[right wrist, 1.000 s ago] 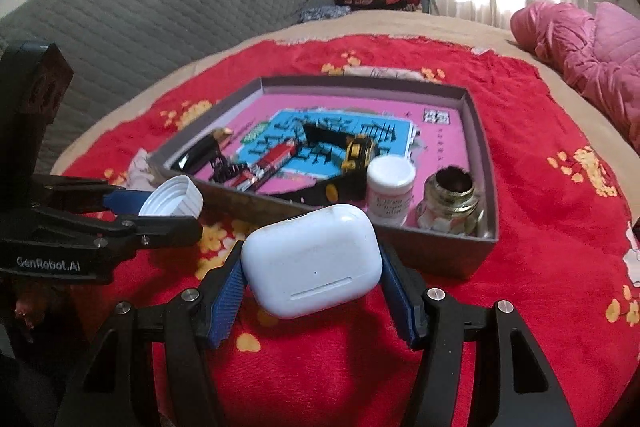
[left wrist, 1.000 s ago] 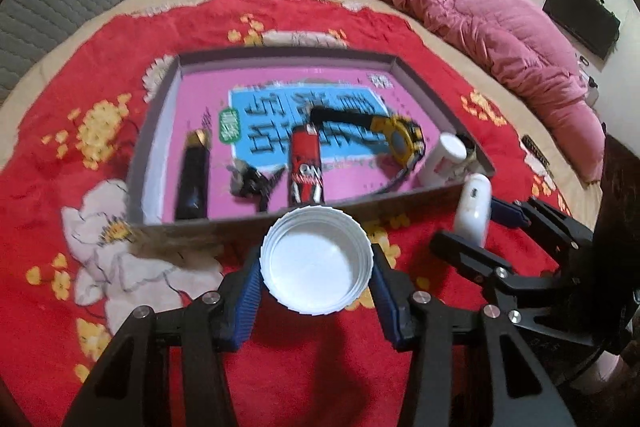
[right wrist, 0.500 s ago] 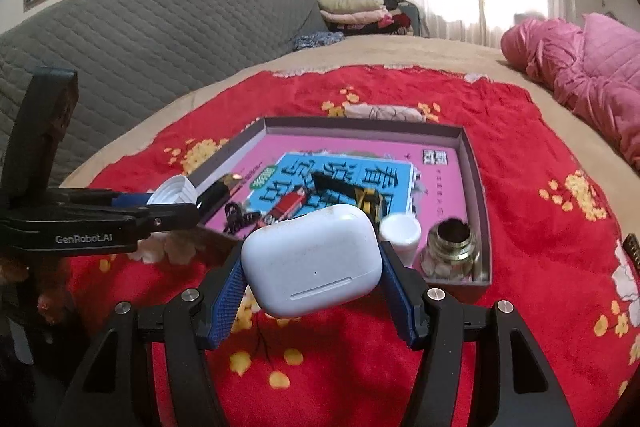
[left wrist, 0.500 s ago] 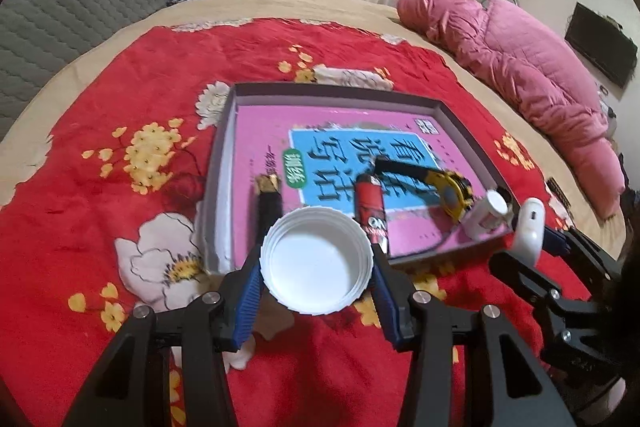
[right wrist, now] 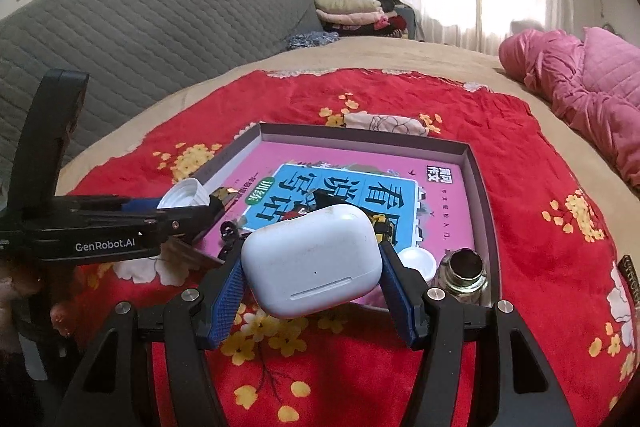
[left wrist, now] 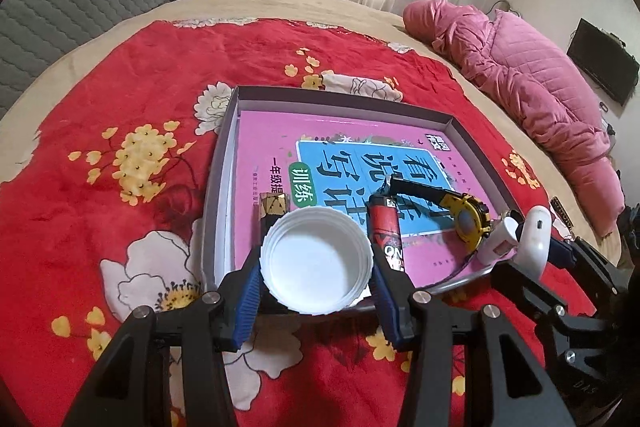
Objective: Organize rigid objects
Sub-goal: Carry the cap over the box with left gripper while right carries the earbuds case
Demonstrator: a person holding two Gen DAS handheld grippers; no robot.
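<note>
- Both grippers have pulled back and up from the tray since a second ago: the tray looked close and wide under the left camera then, now it sits further out with more red blanket showing on its left. Grips unchanged.
- Left gripper [left wrist: 316,265]: fingers pinching the white cap [left wrist: 316,261] by its ribbed rim, open side toward the camera. It hangs over the tray's near-left corner.
- Right gripper [right wrist: 310,277]: fingers pinching the white earbud case [right wrist: 312,261] across its sides, lid seam facing the camera, in the air at the tray's near edge.
- Red blanket [left wrist: 100,155] lies under both tools, nothing loose on it nearby that I can see.
- Tray [left wrist: 224,163], dark-walled and lined with a pink book cover, holds a black-and-gold tube [left wrist: 272,205] partly behind the cap, a red lighter [left wrist: 386,223], a yellow watch [left wrist: 466,217], a small white jar [right wrist: 418,261] and a glass bottle [right wrist: 464,273] in the near-right corner. Keys just beside the left tool's tip in the right view, partly hidden.
- Far side: grey quilted headboard [right wrist: 140,27], pink quilt [left wrist: 520,67], folded clothes by the window.
- Read: both items are still carried, neither placed. The far half of the tray is bare, so I'd judge it the likely drop zone. Backing off may be a re-aim before going in.
</note>
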